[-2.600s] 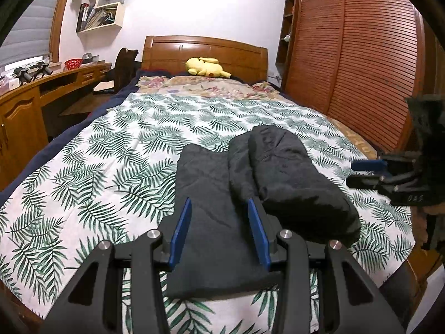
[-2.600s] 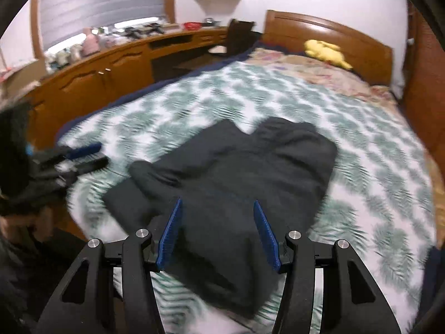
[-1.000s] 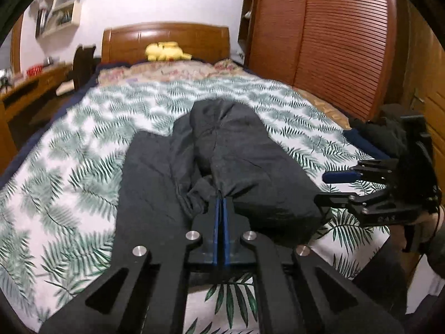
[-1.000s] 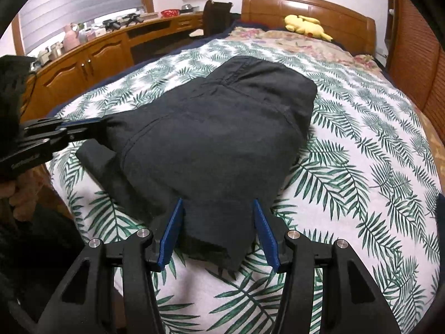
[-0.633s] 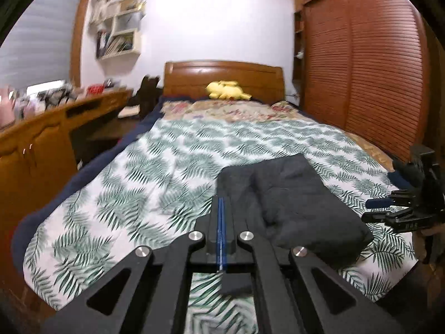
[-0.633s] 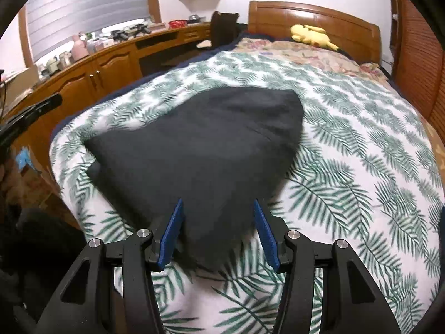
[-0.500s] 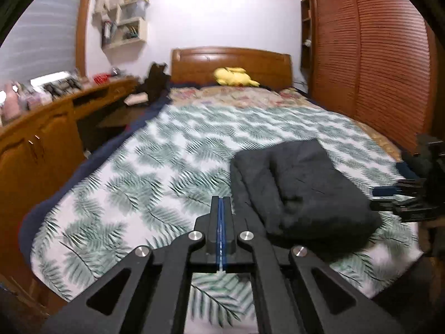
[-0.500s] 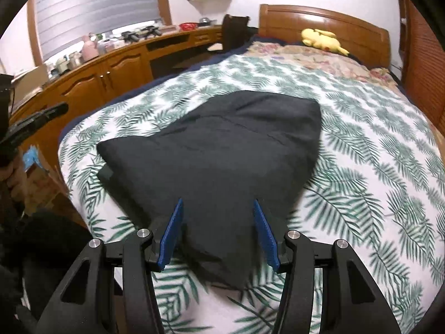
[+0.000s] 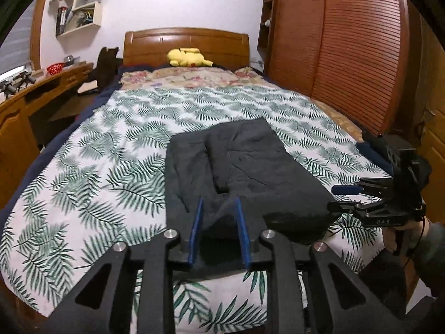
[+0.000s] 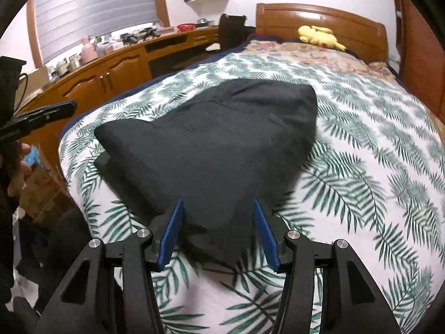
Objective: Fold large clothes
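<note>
Dark clothing [image 9: 250, 164] lies near the foot of the bed [image 9: 111, 144], on the leaf-print cover, already doubled over itself — a thicker folded layer sits on a flatter one that sticks out along its left side in my left view. I judge the folding well along: the bundle is compact and roughly rectangular, but the lower layer is not squared with the upper one, and the near edge looks bunched and uneven. What is left, I think, is one more fold or a tidy-up of that near edge and the protruding strip.

My left gripper [image 9: 218, 232] has its blue pads parted to a moderate gap. The near edge of the cloth shows between them, yet they do not pinch it — I see no fabric pressed against either pad, though whether the edge brushes them I cannot tell.

My right gripper [image 10: 218, 235] stands wider apart, pads on either side of the near corner of the bundle. That corner pokes in between the fingers, and again nothing is clamped. From the left view it sits just beside the right edge of the bundle, fingers pointing in toward it.
</note>
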Available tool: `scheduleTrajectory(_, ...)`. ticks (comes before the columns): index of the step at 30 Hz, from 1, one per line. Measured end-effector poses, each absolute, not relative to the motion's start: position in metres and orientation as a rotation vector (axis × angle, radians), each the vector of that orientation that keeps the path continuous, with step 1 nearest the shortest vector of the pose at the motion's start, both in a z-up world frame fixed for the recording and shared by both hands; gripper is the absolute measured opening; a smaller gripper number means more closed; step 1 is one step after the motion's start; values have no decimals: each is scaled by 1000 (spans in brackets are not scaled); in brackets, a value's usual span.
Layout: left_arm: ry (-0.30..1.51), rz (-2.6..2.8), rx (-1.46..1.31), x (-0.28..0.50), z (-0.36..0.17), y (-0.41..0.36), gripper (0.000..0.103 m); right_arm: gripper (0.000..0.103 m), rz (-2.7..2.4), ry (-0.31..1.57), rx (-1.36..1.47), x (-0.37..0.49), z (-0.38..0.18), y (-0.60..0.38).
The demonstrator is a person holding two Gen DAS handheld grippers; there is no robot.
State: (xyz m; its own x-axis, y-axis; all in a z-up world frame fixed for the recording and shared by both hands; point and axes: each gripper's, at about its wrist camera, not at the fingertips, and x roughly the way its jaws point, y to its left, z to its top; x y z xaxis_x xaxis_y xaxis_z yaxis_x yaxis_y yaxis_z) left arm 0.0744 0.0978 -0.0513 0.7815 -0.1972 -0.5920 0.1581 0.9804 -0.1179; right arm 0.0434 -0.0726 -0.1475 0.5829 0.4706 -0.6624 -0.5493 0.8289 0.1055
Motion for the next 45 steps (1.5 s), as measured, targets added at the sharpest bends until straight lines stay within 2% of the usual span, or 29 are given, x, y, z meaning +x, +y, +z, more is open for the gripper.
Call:
scheduleTrajectory(13,807,-161,-6,109,-94,80,27,54,631,750,-62,38,-160,-89)
scheduleTrajectory(30,850,-165,1,114,-134,87,29,54,568,772,-97,24,-173,-86)
scheduleTrajectory(31,842,-169,15,112,-133,84,28,54,564,775,-101,24,-173,-87)
scheduleTrajectory(32,834,-176,23,110,-132,83,15,54,563,776,-101,23,-173,-87)
scheduleTrajectory(33,821,-179,28,108,-129,82,8,54,561,776,-100,23,-172,-88)
scheduleTrajectory(34,807,-178,30,105,-124,81,6,54,559,776,-99,24,-172,-89)
scheduleTrajectory(40,677,-78,80,85,-84,89,3,54,570,746,-84,26,-158,-90)
scheduleTrajectory(45,665,-26,76,79,-81,110,3,54,612,701,-78,32,-140,-77)
